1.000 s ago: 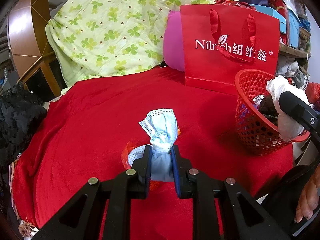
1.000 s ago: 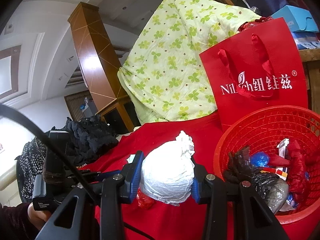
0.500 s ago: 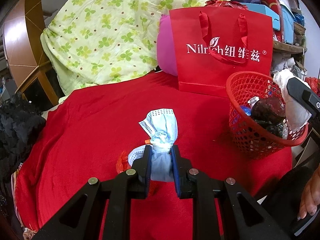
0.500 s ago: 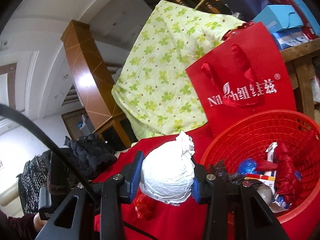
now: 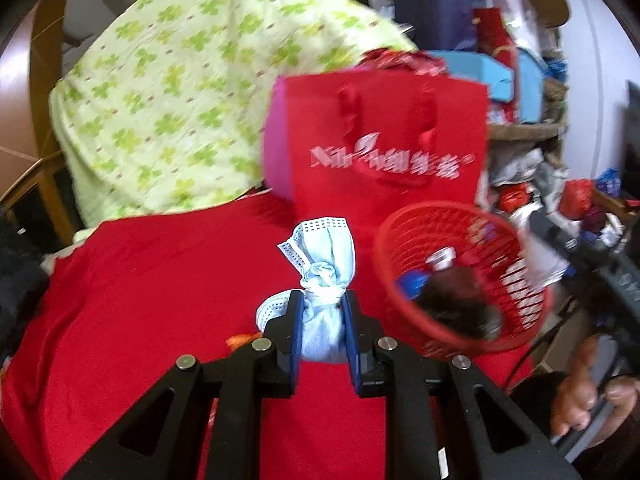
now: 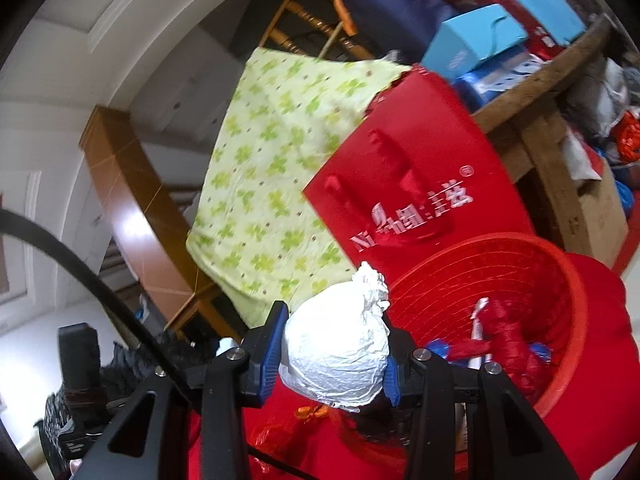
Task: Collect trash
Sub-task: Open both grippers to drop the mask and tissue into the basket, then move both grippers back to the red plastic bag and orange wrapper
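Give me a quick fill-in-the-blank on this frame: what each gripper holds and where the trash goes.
1. The left gripper is shut on a knotted blue ____.
2. The right gripper clamps a crumpled wad of ____ colour.
3. The trash already collected sits in a red mesh ____.
4. Behind the basket stands a red paper ____ with white lettering.

Missing words: face mask; white; basket; bag

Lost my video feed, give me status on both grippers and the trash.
Left gripper shut on knotted blue mask. Right gripper shut on white wad, at red basket rim. Path looks clear.
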`<state>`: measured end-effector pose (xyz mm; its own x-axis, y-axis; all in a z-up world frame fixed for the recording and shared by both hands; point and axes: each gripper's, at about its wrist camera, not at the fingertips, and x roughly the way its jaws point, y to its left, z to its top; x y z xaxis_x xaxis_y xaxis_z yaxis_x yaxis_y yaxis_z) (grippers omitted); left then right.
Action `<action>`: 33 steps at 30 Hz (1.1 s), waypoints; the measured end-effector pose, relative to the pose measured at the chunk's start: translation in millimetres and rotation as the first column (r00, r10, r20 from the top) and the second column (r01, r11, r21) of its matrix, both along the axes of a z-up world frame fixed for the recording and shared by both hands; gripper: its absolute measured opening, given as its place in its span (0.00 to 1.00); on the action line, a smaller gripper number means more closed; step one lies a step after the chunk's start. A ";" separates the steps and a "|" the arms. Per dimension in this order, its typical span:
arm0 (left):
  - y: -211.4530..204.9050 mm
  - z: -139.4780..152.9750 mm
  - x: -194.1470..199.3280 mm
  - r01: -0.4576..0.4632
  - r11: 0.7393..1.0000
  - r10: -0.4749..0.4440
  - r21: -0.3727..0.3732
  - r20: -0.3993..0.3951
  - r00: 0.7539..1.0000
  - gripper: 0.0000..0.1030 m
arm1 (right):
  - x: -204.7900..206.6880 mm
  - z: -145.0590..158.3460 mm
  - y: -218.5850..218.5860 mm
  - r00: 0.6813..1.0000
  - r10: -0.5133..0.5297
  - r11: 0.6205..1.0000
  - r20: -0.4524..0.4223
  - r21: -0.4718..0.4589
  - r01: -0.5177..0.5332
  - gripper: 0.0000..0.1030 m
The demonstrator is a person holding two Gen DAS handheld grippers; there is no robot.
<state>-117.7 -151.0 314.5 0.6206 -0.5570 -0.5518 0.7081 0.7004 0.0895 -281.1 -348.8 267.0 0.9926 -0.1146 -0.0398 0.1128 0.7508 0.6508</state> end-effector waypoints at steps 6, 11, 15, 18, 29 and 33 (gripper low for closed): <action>-37.6 7.9 -14.5 0.120 0.992 -0.120 -0.039 0.016 0.993 0.21 | -13.6 -9.3 -22.1 0.998 -0.055 0.994 0.004 0.095 0.055 0.46; -72.5 4.5 -14.0 0.188 0.981 -0.189 -0.053 -0.013 0.982 0.29 | -18.8 -20.7 -38.3 0.997 -0.081 0.980 -0.019 0.183 0.083 0.62; -91.0 -2.7 -10.0 0.197 0.978 -0.200 -0.065 -0.037 0.979 0.57 | -21.9 -26.4 -45.8 0.996 -0.089 0.970 -0.021 0.224 0.092 0.73; -88.3 -9.5 -10.4 0.190 0.980 -0.192 -0.056 -0.035 0.981 0.57 | -23.0 -26.6 -46.7 0.996 -0.090 0.971 -0.022 0.222 0.092 0.73; 8.3 -27.5 22.4 -0.007 0.998 0.003 -0.064 -0.075 0.997 0.63 | 0.5 -3.9 -1.9 0.998 -0.028 1.000 -0.051 -0.003 0.028 0.73; 68.3 -37.4 42.1 -0.138 0.989 0.134 -0.052 -0.084 0.987 0.63 | 13.4 6.6 33.4 0.998 0.042 0.990 -0.037 -0.136 -0.046 0.73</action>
